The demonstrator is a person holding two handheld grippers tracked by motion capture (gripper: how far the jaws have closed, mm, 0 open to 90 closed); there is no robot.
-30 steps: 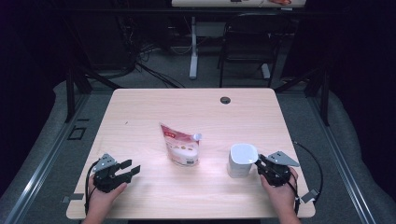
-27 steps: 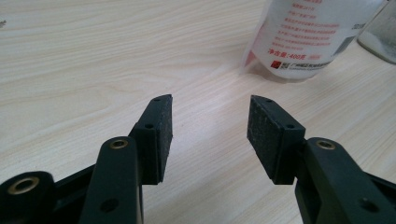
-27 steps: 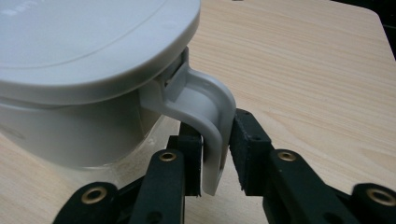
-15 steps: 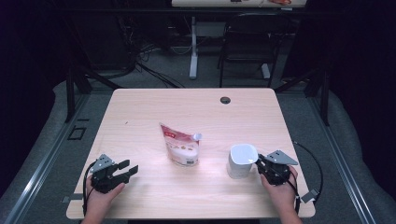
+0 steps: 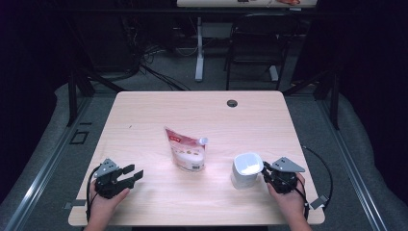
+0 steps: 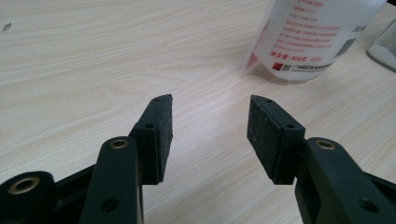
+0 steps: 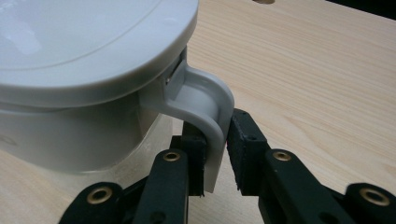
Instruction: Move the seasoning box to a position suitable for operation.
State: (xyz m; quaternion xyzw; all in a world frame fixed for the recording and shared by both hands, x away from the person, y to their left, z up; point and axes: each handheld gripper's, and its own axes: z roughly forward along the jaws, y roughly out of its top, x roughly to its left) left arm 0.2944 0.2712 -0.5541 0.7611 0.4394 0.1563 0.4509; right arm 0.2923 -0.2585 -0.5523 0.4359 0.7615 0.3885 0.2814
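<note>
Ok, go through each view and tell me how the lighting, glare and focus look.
High view: the table is brightly lit, its surroundings almost black. Left gripper view: jaws sharp, the pouch slightly washed out. Right gripper view: soft glare across the white container's lid, the handle crisp, the far table edge blurred.

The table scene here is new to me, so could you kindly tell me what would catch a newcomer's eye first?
First, the white lidded container at the table's near right: the right claw has just been closing around its curved handle, which sits between the pads. Next, the red-and-white spouted pouch standing mid-table. At the near left, the left claw rests open with nothing between its pads.
</note>
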